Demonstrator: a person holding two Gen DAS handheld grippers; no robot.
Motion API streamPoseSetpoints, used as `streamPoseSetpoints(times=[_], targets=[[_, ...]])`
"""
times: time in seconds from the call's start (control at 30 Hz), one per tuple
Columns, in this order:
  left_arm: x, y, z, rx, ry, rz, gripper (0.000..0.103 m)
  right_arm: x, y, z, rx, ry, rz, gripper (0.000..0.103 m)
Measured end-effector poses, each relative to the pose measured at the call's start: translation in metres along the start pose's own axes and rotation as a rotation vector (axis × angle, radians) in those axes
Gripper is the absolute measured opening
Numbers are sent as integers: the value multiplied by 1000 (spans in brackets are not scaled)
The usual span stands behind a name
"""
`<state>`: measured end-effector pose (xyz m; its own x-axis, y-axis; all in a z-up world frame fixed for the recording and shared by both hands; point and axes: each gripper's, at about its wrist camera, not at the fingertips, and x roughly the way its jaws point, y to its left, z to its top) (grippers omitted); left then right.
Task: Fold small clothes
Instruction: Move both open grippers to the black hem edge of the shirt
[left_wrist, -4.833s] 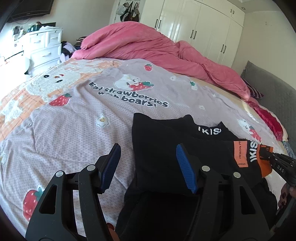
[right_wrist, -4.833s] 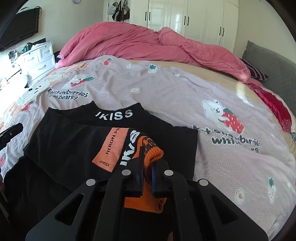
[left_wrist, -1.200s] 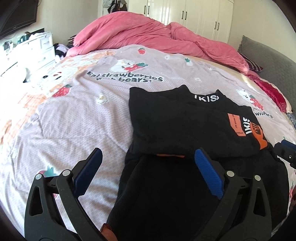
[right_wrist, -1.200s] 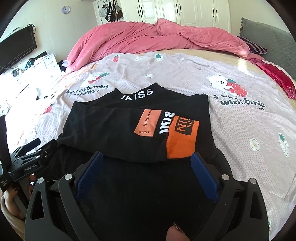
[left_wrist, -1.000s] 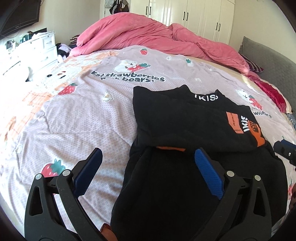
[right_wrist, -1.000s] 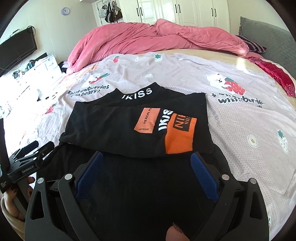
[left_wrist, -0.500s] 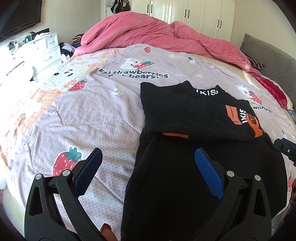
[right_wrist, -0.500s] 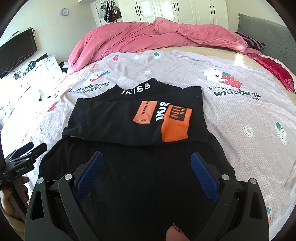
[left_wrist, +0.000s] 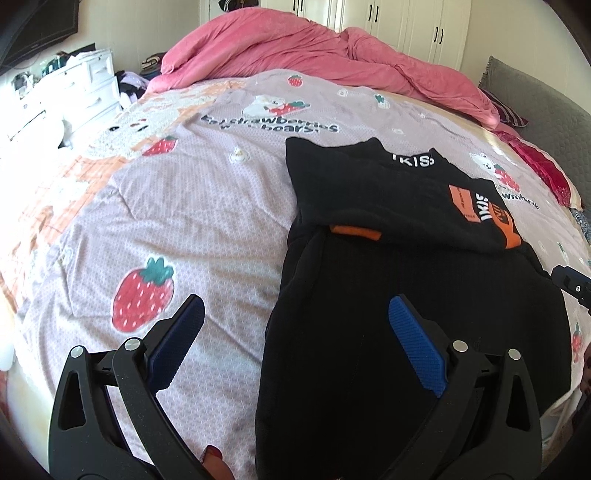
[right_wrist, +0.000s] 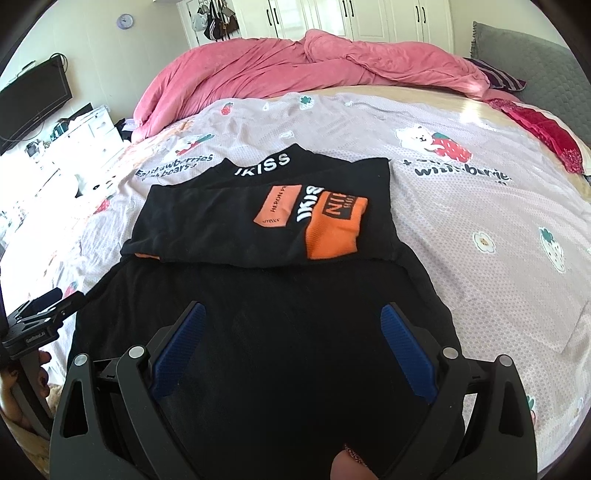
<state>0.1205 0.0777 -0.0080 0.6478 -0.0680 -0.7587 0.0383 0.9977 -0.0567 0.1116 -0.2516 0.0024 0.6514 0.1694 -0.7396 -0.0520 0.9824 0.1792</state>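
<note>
Left wrist view: black garment (left_wrist: 406, 280) spread on the bedspread (left_wrist: 207, 206), filling the frame from 12 o'clock down to 6 o'clock, right of centre. Sleeves already crossed over the chest, orange cuff (left_wrist: 506, 225) at 2 o'clock, a second strip of orange (left_wrist: 355, 232) peeping from under the fold near centre. Left gripper (left_wrist: 295, 347) spread wide and empty, one blue pad over bare bedspread at 8 o'clock, the other over black cloth at 4 o'clock; straddling the garment's left edge, probably to line up for a pinch at the hem. Tip of the other tool at 3 o'clock, by the garment's far edge.

Right wrist view: same garment (right_wrist: 266, 317) square ahead, collar lettering at 12 o'clock, lower body running to 6 o'clock under the tool. Folded sleeves lying as a tidy band across the upper half, orange patch (right_wrist: 334, 227) just right of centre. Right gripper (right_wrist: 291, 345) likewise gaping, holding nothing, both pads hovering above the black lower panel. Left gripper (right_wrist: 40, 317) visible at 9 o'clock beside the garment's left edge, a hand (right_wrist: 22, 402) below it. Pink duvet (right_wrist: 295, 70) heaped at 12 o'clock, well apart from the work.

Judged: sleeves done, bottom half still unfolded; both tools set low near the hem so as to lift it up over the sleeves
</note>
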Motion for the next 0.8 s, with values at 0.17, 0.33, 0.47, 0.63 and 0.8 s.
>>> streamPoseSetpoints(times=[0.17,0.33,0.47,0.63,0.8], targets=[[-2,6,-7,-13,18,-3,94,-2,-4,-5,3,8,-5,95],[-5,9,-14,-10,29,2,94,-6,-9,-10,6,13,-10,95],[-6,11,-18,-7,40,6,94,-9,-12,-13,6,17,-17,95],[-8,15,-26,-4,50,15,94,-11,-15,-16,4,21,-19,95],[-9,20,-35,-5,64,24,94,-12,-17,-21,-8,32,-27,95]])
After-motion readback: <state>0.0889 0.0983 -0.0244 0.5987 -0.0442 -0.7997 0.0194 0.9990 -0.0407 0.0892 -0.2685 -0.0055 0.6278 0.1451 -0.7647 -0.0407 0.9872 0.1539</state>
